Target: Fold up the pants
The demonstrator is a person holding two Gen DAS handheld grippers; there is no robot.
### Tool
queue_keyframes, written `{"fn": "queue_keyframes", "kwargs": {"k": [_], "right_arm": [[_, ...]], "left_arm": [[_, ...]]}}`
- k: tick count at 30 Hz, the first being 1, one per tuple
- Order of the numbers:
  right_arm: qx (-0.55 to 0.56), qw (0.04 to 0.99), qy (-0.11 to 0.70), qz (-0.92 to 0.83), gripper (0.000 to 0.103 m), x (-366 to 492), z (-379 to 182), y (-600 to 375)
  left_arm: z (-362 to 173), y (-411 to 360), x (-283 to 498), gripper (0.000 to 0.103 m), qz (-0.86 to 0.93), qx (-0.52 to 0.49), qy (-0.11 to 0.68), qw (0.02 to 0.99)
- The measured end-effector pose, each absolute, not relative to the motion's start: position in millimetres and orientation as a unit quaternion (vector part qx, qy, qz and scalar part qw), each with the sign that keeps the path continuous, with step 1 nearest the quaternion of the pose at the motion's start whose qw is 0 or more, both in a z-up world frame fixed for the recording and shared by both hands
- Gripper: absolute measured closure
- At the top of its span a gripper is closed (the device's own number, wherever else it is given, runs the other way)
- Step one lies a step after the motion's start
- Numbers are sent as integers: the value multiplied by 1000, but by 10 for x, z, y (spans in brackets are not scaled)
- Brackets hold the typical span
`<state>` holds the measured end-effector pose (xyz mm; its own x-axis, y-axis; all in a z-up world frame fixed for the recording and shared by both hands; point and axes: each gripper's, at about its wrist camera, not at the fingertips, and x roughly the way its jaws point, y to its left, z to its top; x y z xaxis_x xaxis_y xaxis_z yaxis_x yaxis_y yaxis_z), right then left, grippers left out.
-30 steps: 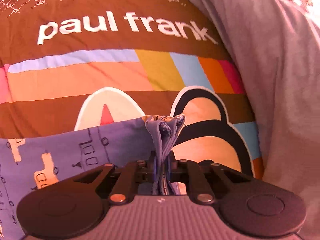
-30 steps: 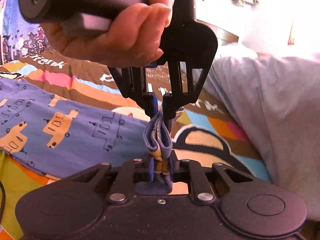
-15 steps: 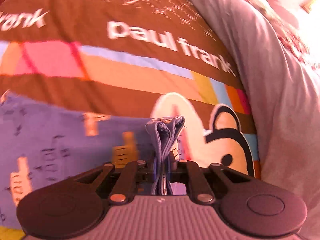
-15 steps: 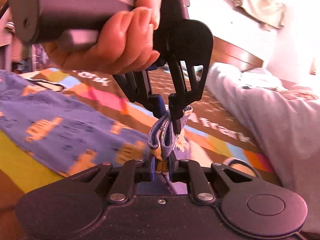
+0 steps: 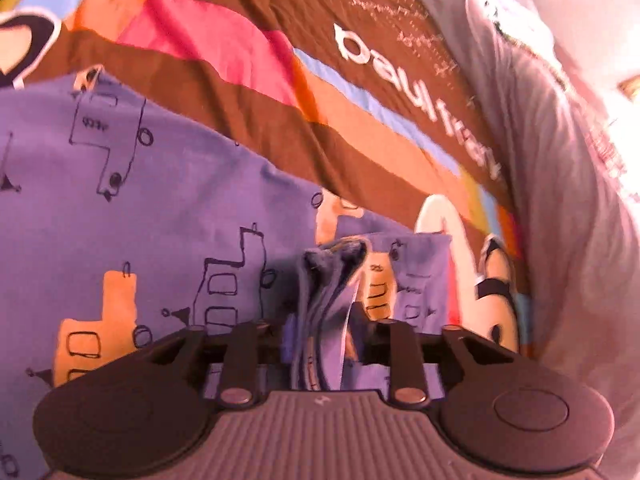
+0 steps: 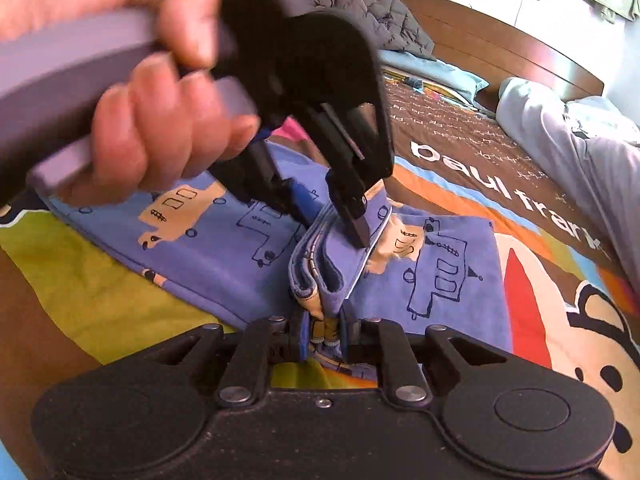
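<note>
Both tools were pressed together on the same bunched edge of the pants (image 6: pixel 224 240). From the right wrist view, the right tool (image 6: pixel 324 338) pinched a thick fold of blue fabric printed with orange and outlined trucks, the fold standing up between its blue-lined fingers (image 6: pixel 301 340). Just beyond it in that view, the left tool (image 6: pixel 332 220) came down from above on the same fold, its dark fingers closed on the cloth, with the left hand (image 6: pixel 160 120) wrapped round its grey handle.

From the left wrist view, the left tool (image 5: pixel 320 344) showed layered blue fabric clamped between its fingers, the bunched edge (image 5: pixel 336 256) rising past the tips. That view did not show the right tool or either hand.

The rest of the pants lay spread on the bed, over a brown bedspread (image 6: pixel 472 148) bearing coloured stripes and the words "paul frank". A grey blanket (image 5: pixel 560 184) lay alongside at the right. Only the right wrist view took in the wooden headboard (image 6: pixel 500 40) and a dark quilted garment (image 6: pixel 368 4) at the far end of the bed. Motion blur affected the hand.
</note>
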<state>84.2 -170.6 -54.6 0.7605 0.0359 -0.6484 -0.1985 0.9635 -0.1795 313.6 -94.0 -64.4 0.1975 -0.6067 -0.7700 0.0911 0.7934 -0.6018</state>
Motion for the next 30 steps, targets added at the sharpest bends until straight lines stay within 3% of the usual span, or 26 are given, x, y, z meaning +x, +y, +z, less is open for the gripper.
{"fn": "queue_keyframes", "kwargs": {"k": [1,3,6,9,12,16,22,25,27,30], "right_arm": [[-119,931,339,62,86,834,-544,-1711],[-119,932,337,60,83,829,-540,-1711],[-114,934,334,52,72,822,-528,-1739],[-109,935,335,45,65,830,-537,-1748],[-117,934,334,42,64,829,-540,-1722],[-125,935,332,25,48,825,-547,-1714],[-140,934,329,12,38,834,-550,-1707],[-152,933,326,15,40,832,-537,-1699],[-167,932,322,20,47,827,-536,-1669],[-197,928,314,27,68,805,-543,-1580]], "left_arm": [[-656,-926,3142,53,-241,-233,585,739],[-661,-898,3149,50,-242,-250,575,740],[-621,-906,3133,52,-234,-238,557,760],[-594,-949,3088,63,-213,-209,559,773],[-565,-1012,3056,63,-211,-187,555,782],[-530,-1073,3037,63,-213,-159,554,789],[-543,-1079,3029,60,-227,-153,548,790],[-553,-1039,3053,61,-234,-161,549,786],[-566,-1008,3074,65,-234,-170,552,782],[-573,-973,3089,73,-232,-174,553,781]]}}
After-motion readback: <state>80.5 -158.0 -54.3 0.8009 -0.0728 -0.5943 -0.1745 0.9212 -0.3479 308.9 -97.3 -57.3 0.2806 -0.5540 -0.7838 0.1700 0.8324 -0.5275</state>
